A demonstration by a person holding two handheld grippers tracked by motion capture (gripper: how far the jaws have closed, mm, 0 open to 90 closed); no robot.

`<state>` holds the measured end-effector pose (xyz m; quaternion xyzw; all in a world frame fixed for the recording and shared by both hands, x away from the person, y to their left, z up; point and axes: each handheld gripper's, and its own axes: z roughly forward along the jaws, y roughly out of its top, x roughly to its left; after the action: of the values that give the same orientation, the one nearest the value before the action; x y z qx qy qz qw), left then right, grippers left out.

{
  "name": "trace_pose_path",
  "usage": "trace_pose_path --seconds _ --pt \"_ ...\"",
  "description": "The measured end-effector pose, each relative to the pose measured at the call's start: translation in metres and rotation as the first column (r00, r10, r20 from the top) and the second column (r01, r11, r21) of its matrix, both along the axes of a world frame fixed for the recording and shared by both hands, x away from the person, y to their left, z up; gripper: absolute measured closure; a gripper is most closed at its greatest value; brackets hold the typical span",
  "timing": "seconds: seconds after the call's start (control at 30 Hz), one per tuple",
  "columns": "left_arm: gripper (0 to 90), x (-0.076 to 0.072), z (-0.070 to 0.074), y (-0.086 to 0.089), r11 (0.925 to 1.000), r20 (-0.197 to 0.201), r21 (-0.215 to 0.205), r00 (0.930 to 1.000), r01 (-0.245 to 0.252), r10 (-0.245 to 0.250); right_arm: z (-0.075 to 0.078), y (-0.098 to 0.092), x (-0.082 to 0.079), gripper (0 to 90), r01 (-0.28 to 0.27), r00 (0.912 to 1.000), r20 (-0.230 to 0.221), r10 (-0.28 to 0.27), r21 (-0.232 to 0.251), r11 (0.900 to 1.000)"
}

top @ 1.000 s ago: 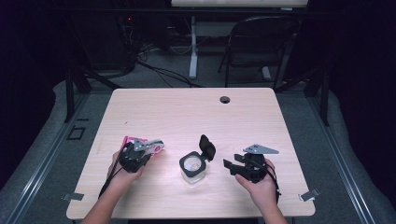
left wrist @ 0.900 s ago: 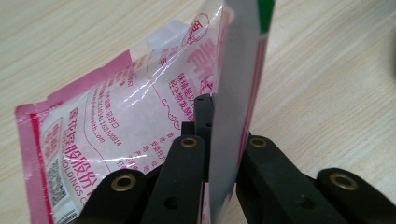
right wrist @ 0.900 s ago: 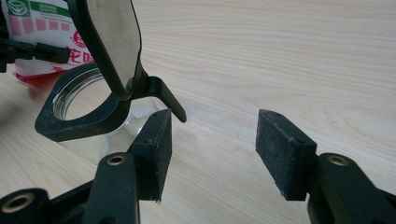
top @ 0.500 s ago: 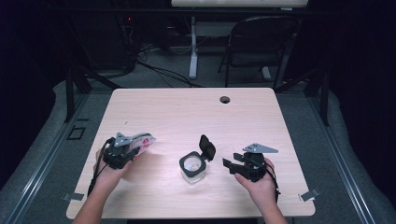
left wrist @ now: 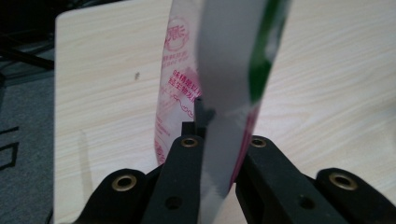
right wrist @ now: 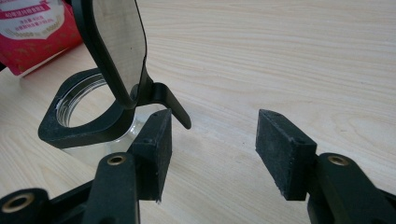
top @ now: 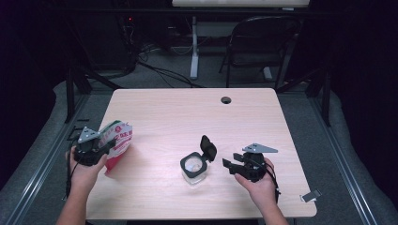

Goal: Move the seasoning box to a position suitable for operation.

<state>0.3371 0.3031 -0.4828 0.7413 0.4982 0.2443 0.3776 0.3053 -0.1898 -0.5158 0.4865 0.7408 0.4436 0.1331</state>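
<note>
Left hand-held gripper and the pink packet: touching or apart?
Touching. The left gripper view shows the left hand-held gripper shut on the pink packet's edge.

The pouch [top: 117, 143], clamped in the left gripper [top: 96, 147], was carried leftward to the table's [top: 187, 117] left edge and tipped more upright.

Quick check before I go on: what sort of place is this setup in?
Likely a lab or recording workspace, not a home: a bare wooden table with a cable hole, dark curtained surroundings, loose cables on grey carpet, and a folding chair behind.
</note>
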Motion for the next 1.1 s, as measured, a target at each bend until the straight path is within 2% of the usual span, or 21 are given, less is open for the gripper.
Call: trace_pose_path --seconds 0.13,0.33,0.53,0.67,0.77,0.9,1.1 --pt "90.0 -0.004 0.007 0.005 0.9999 0.025 -0.008 0.9996 -0.01 0.01 0.0 0.0 0.0 45.7 -0.001 1.0 0.0 0.001 0.0 1.0" --pt "90.0 -0.011 0.023 0.002 0.9999 0.056 -0.013 0.9984 0.011 -0.011 0.0 0.0 0.0 45.7 0.0 1.0 -0.001 0.0 0.004 1.0" --pt "90.0 -0.015 0.032 -0.007 0.9972 0.071 -0.04 0.9956 0.064 -0.061 0.0 0.0 0.0 45.7 0.003 1.0 0.0 -0.003 0.006 1.0" --pt "90.0 -0.016 0.034 -0.019 0.9922 0.07 -0.057 0.9918 0.111 -0.107 0.0 -0.001 0.0 45.7 0.002 1.0 -0.001 -0.002 0.006 1.0" --pt "90.0 -0.016 0.032 -0.033 0.987 0.069 -0.049 0.9864 0.153 -0.149 0.0 -0.001 0.0 45.8 -0.001 1.0 -0.007 0.002 0.023 1.0" --pt "90.0 -0.016 0.029 -0.055 0.9763 0.068 -0.027 0.9748 0.215 -0.213 0.0 -0.001 0.0 45.8 -0.004 1.0 -0.004 0.004 0.037 0.999" --pt "90.0 -0.016 0.025 -0.092 0.9535 0.097 -0.003 0.949 0.302 -0.3 0.0 -0.001 0.0 45.8 0.0 0.9999 -0.013 0.0 0.039 0.999"
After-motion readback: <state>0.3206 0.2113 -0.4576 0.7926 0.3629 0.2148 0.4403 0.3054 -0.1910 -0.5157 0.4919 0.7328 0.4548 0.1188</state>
